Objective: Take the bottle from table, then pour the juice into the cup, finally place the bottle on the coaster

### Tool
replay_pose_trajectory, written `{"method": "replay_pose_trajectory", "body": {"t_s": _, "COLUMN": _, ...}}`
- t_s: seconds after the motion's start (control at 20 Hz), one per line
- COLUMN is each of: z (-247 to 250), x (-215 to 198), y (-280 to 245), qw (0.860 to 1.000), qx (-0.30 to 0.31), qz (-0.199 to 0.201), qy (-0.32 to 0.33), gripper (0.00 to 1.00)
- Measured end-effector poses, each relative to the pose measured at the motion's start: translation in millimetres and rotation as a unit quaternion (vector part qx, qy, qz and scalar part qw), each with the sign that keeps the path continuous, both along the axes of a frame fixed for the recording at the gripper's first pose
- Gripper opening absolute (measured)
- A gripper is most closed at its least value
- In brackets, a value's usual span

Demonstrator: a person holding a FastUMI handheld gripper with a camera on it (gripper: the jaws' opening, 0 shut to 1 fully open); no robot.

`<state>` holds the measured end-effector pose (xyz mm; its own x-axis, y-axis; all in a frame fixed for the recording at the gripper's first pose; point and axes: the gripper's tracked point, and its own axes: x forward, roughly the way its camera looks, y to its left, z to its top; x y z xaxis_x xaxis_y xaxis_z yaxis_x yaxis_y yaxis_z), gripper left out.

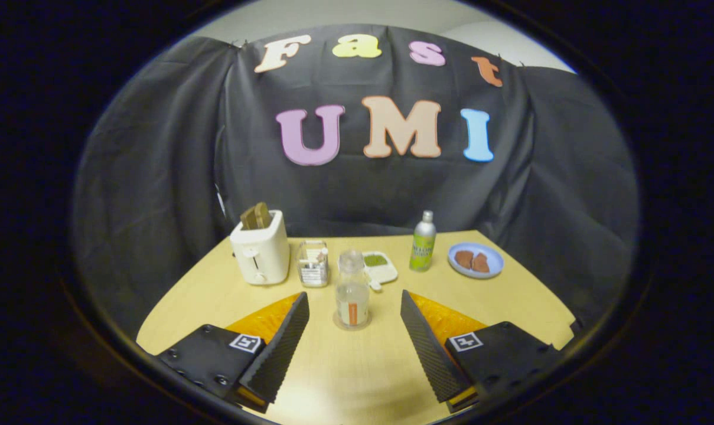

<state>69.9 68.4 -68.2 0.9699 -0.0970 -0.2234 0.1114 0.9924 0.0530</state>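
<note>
A clear bottle (352,289) with an orange label stands upright on the table, its lower half holding pale liquid. Its base rests on a thin round coaster (337,323). My gripper (354,297) is open, and its fingers (286,342) reach forward on either side of the bottle without touching it. The bottle stands about level with the fingertips, in the gap between them. A clear cup (313,264) stands just beyond and a little left of the bottle, beside the toaster.
A white toaster (261,251) with toast stands at the back left. Behind the bottle lies a small white dish (380,267) with a green patch. Further right are a green bottle (423,242) and a blue plate (476,260) with brown pieces. The wooden table (345,378) stretches beneath the fingers.
</note>
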Motion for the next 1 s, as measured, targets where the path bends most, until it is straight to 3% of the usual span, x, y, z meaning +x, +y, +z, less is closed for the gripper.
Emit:
{"method": "replay_pose_trajectory", "body": {"t_s": 0.2, "z": 57, "x": 4, "y": -3, "qw": 0.998, "qx": -0.021, "qz": 0.025, "qy": -0.054, "gripper": 0.99}}
{"method": "replay_pose_trajectory", "body": {"t_s": 0.4, "z": 90, "x": -2, "y": -16, "qw": 0.996, "qx": -0.016, "qz": 0.024, "qy": -0.080, "gripper": 0.98}}
{"method": "replay_pose_trajectory", "body": {"t_s": 0.6, "z": 108, "x": -2, "y": -19, "qw": 0.995, "qx": 0.020, "qz": 0.027, "qy": -0.094, "gripper": 0.98}}
{"method": "replay_pose_trajectory", "body": {"t_s": 1.0, "z": 121, "x": 2, "y": -39, "qw": 0.995, "qx": 0.027, "qz": 0.010, "qy": -0.093, "gripper": 0.98}}
